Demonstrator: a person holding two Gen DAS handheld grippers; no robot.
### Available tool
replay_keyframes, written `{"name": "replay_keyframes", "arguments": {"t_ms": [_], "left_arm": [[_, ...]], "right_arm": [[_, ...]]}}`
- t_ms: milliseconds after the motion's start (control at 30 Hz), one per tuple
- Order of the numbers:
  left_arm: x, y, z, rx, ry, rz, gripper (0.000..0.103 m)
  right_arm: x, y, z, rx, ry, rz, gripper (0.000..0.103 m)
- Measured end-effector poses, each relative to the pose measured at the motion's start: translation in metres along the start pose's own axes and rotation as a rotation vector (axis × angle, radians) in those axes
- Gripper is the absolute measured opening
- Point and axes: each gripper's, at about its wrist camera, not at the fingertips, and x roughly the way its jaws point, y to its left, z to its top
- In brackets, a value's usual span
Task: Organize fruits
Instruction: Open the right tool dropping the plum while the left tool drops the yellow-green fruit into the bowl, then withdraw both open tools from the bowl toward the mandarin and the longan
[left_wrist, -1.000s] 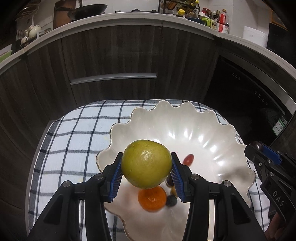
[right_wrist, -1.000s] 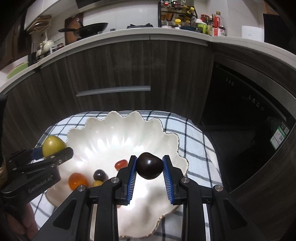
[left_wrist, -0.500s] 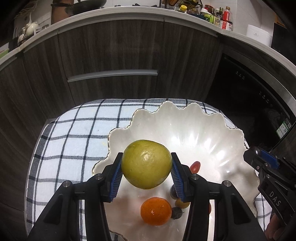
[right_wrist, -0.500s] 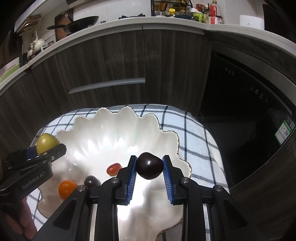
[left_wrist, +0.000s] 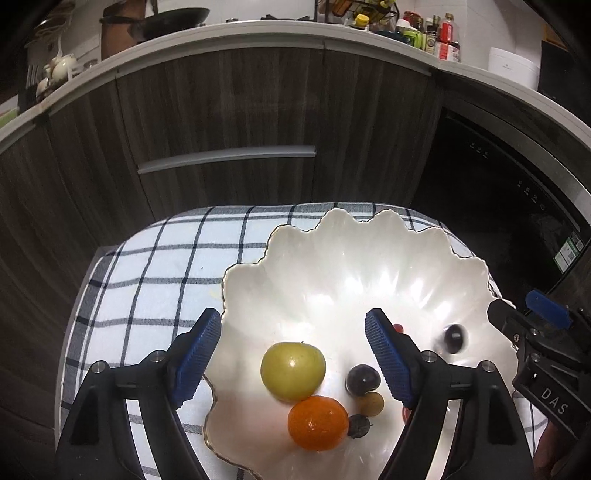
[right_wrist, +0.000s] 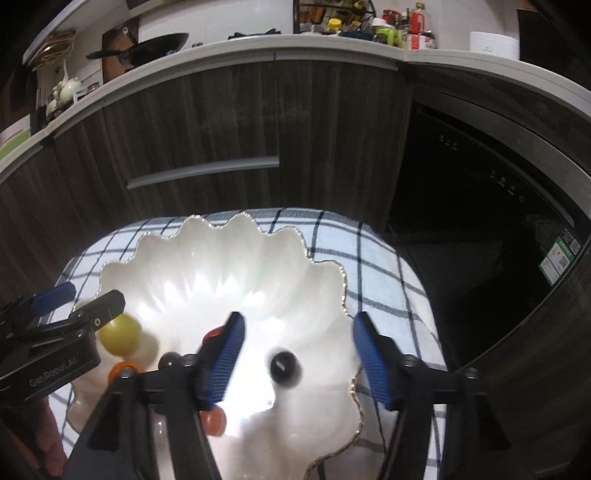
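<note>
1. Reading "DAS", white lettering was seen on the black right gripper (left_wrist: 532, 325); "GenRobot.AI" on the left gripper (left_wrist: 293, 354).
2. Both jaws were spread, released.
3. The yellow-green round fruit (left_wrist: 293, 370) and dark glossy plum (right_wrist: 284, 365) were seen inside the white scalloped ceramic bowl (left_wrist: 354, 258).

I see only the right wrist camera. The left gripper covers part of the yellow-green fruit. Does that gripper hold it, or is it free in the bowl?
Observer: It is free. In the left wrist view the yellow-green fruit lies in the bowl, under the wide-open left gripper.
Operator: What lies next to it?
Observer: A whole orange, touching it on the near side.
Operator: Is something small hidden from me?
Observer: Yes, a small tan fruit against a dark round fruit.
</note>
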Motion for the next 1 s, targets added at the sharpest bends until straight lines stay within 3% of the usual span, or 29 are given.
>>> {"name": "replay_keyframes", "arguments": {"t_ms": [200,1000], "left_arm": [[-0.011,-0.001,0.002,-0.008,-0.016,0.006,0.093],[-0.077,-0.003,-0.001,0.0,-0.074,0.014,0.093]], "right_arm": [[-0.009,-0.004,0.004,0.014,-0.018,-0.006,0.075],[-0.068,-0.004,0.001,0.013,-0.092,-0.003,0.076]]}}
